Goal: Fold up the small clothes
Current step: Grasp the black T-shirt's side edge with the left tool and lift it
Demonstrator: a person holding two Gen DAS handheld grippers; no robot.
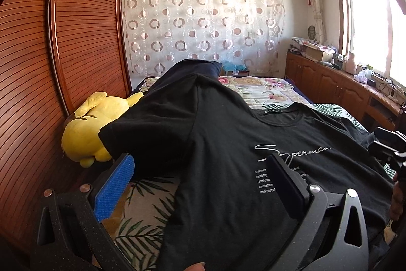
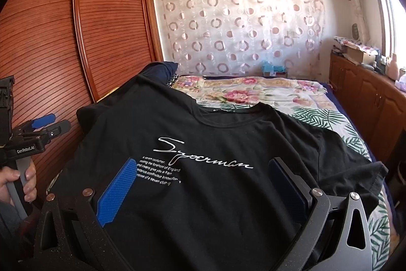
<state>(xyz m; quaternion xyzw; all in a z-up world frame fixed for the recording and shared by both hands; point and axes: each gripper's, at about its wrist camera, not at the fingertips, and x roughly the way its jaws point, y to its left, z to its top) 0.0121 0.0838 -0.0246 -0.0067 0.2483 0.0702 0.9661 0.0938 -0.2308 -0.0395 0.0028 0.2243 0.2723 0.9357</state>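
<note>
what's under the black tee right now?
The black T-shirt lies on the leaf-print bedsheet, its left sleeve draped over the yellow plush toy. Whatever lies beneath its middle is covered.

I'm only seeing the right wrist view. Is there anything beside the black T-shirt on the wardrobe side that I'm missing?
Observer: Yes. A yellow plush toy lies against the wardrobe. The black T-shirt hides it from you.
Operator: Does the shirt touch it?
Observer: The sleeve nearest the wardrobe overlaps the toy in the left wrist view, but I cannot confirm contact.
Operator: What about the left gripper?
Observer: The left gripper is wide open and grips nothing. The shirt's side edge shows between its fingers.
</note>
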